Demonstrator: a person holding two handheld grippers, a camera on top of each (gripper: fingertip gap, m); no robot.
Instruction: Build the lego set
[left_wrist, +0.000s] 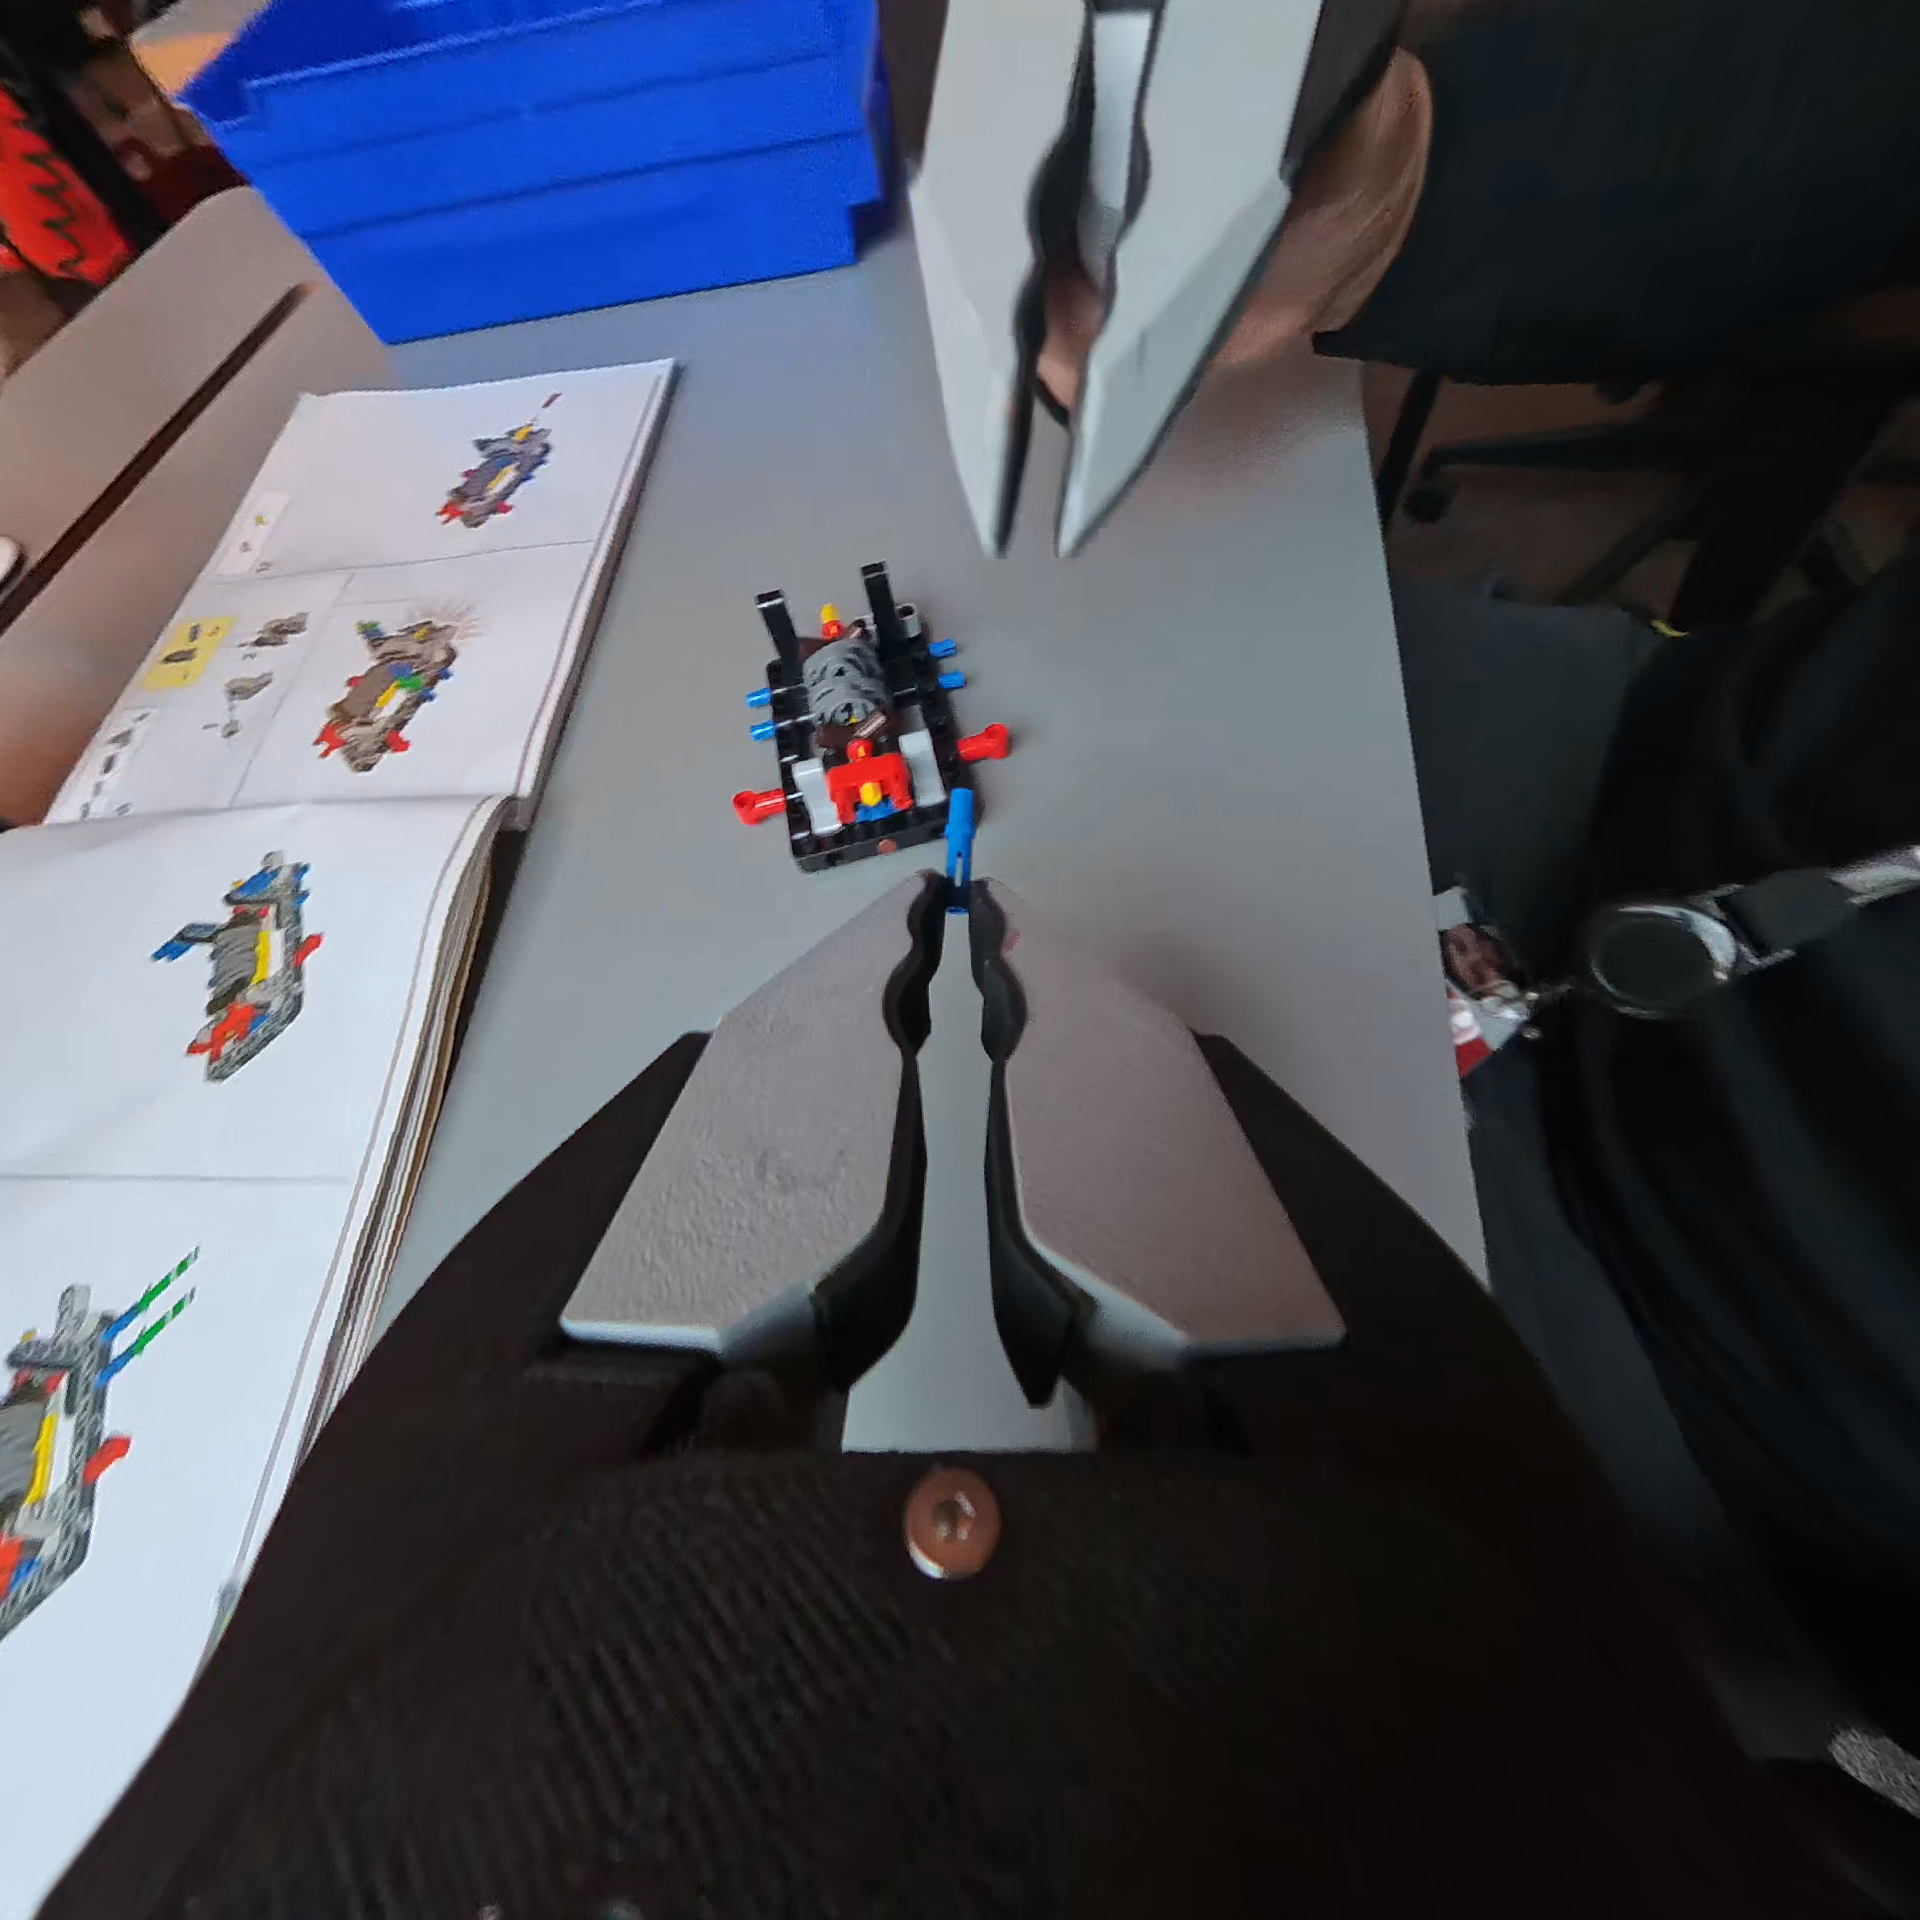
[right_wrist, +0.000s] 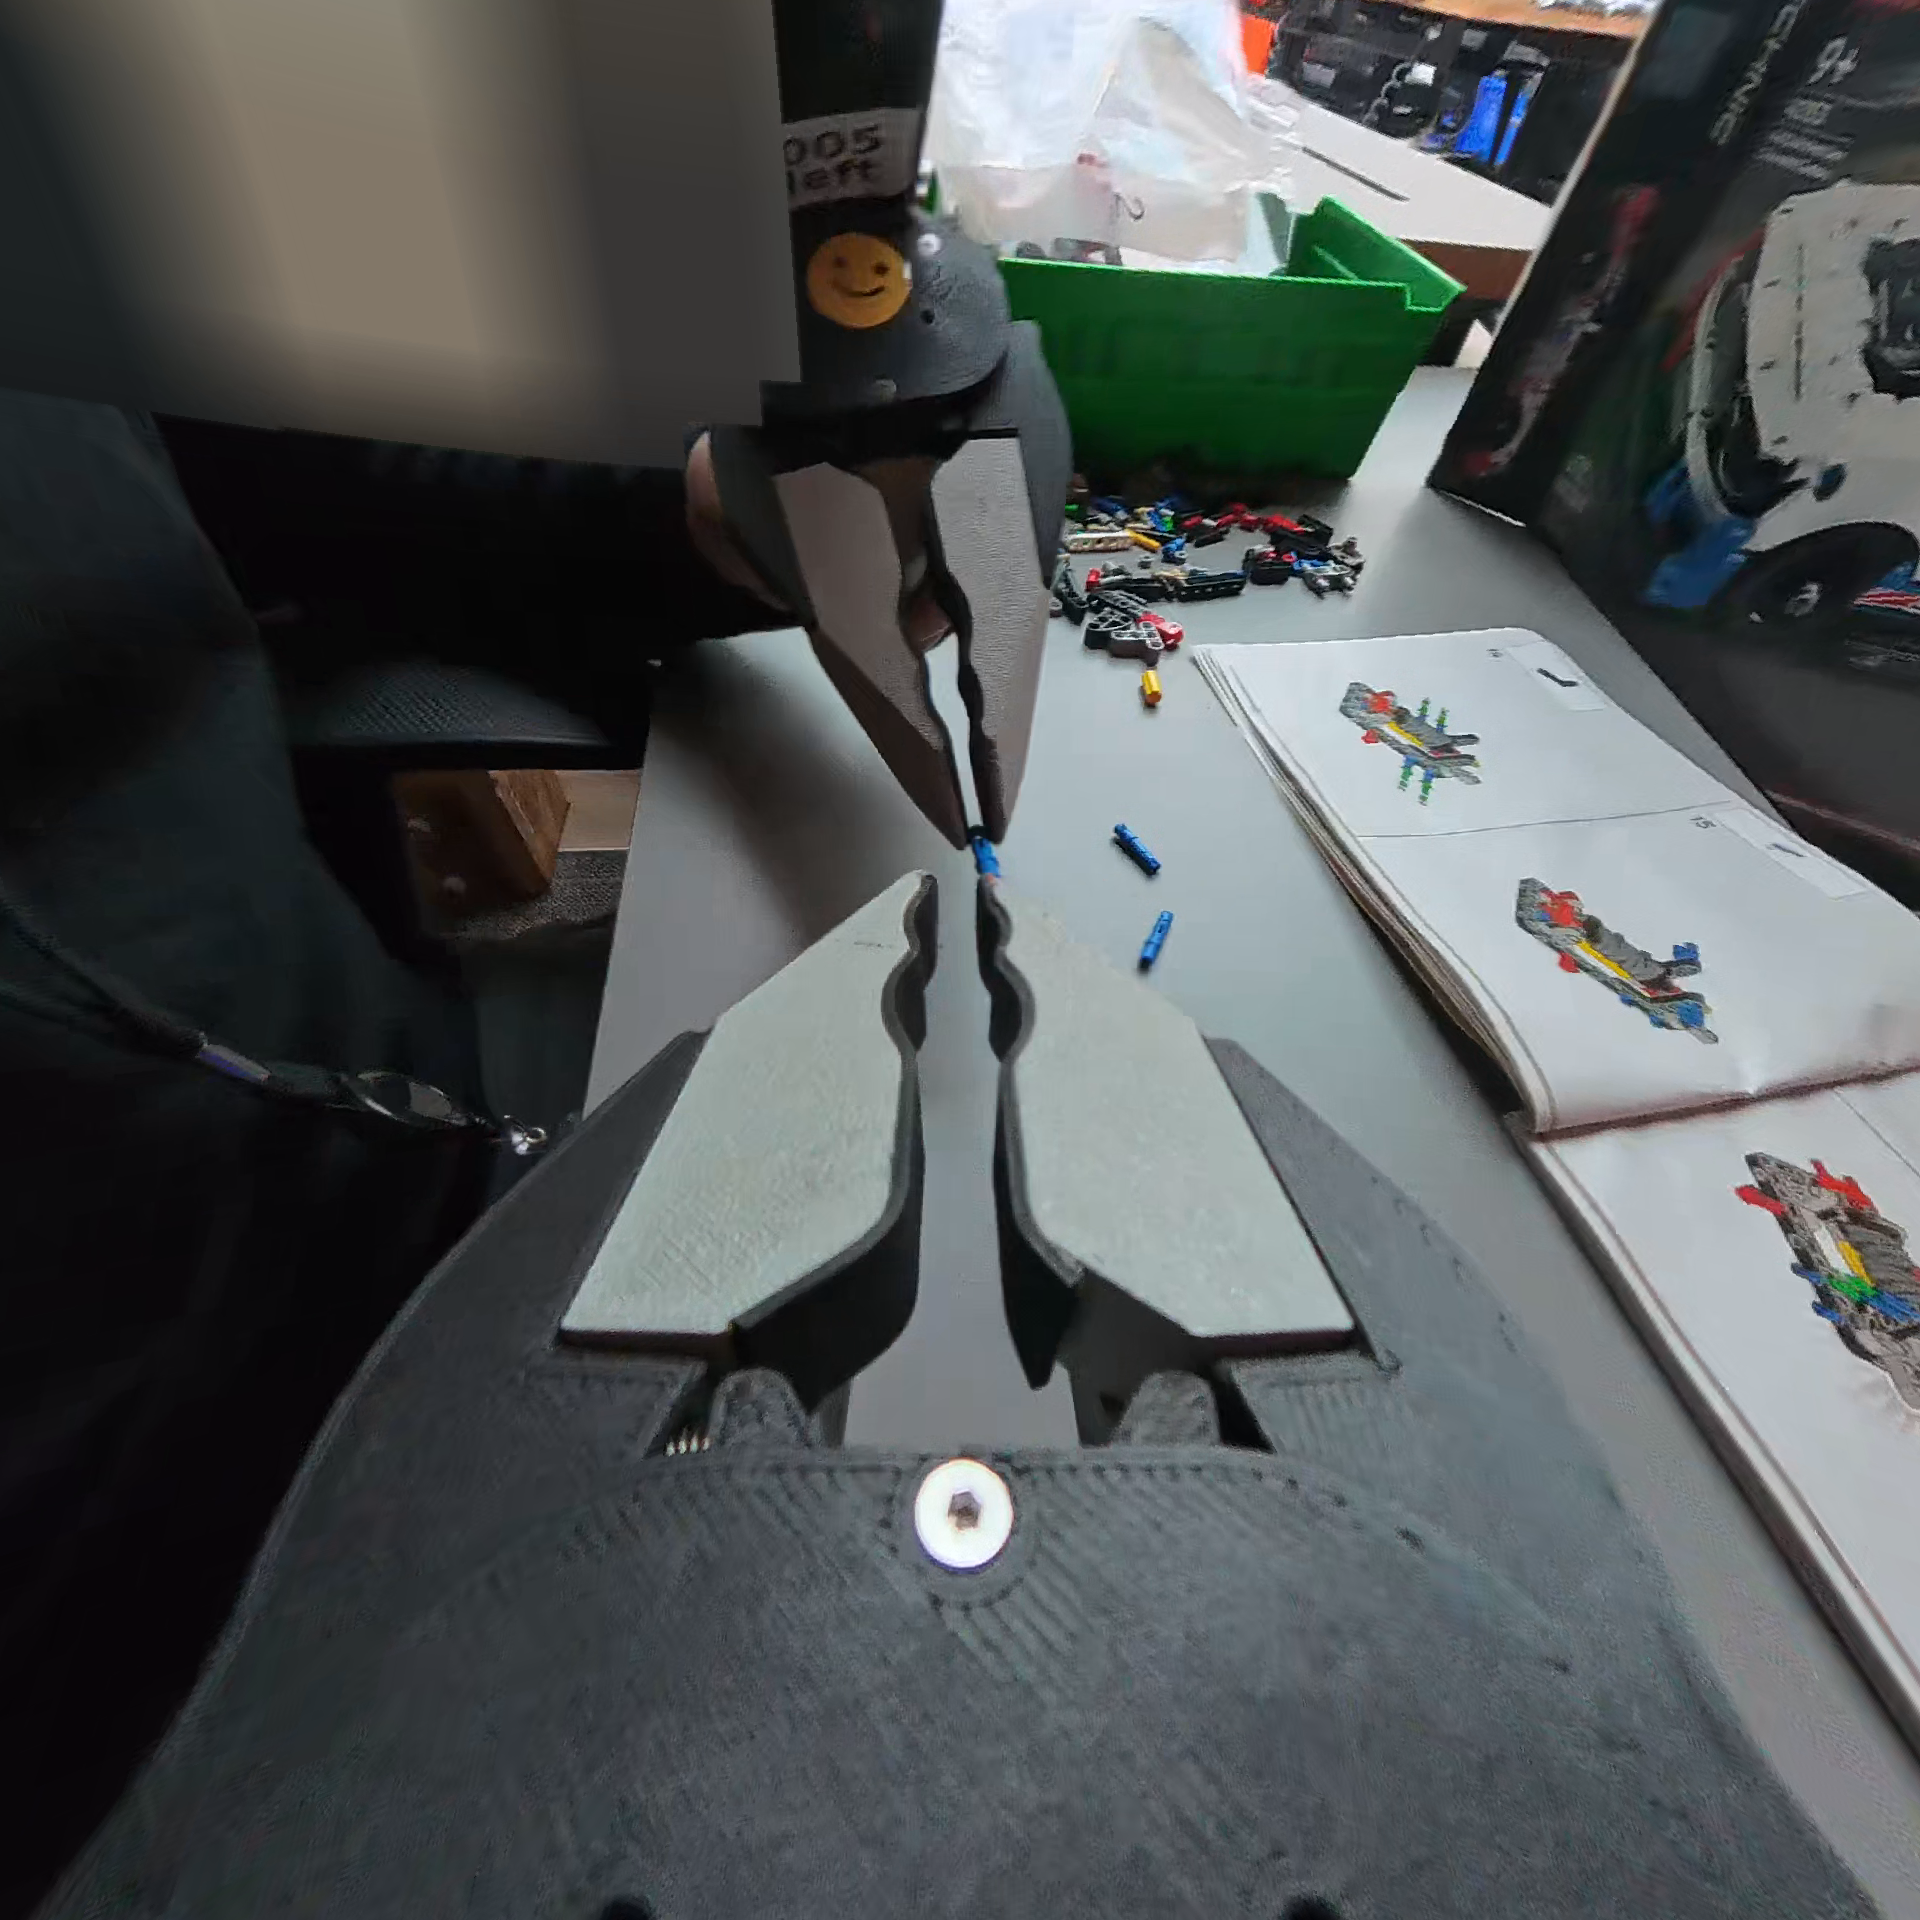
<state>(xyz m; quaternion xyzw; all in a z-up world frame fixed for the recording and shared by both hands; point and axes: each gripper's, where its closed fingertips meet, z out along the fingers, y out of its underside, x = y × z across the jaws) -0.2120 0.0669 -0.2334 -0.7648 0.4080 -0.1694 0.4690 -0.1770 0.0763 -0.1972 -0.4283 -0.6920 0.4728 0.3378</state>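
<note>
A partly built lego chassis (left_wrist: 862, 727), a black frame with grey, red, blue and yellow parts, lies on the grey table (left_wrist: 1143, 831). My left gripper (left_wrist: 956, 896) is shut on a small blue pin (left_wrist: 961, 836) and holds it just at the chassis's near right corner. It also shows in the right wrist view (right_wrist: 982, 836), coming down from above with the blue pin (right_wrist: 985, 858) at its tips. My right gripper (right_wrist: 956, 888) is empty, its jaws a narrow gap apart. It hangs above the table beyond the chassis (left_wrist: 1037, 540). The chassis is hidden in the right wrist view.
An open instruction booklet (left_wrist: 312, 727) lies left of the chassis and shows at the right (right_wrist: 1558, 883). Two loose blue pins (right_wrist: 1136, 849) and a pile of parts (right_wrist: 1195, 571) lie before a green bin (right_wrist: 1216, 364). The set's box (right_wrist: 1714, 364) and blue bins (left_wrist: 571, 156) stand at the back. Left tips to right tips: about 6 cm.
</note>
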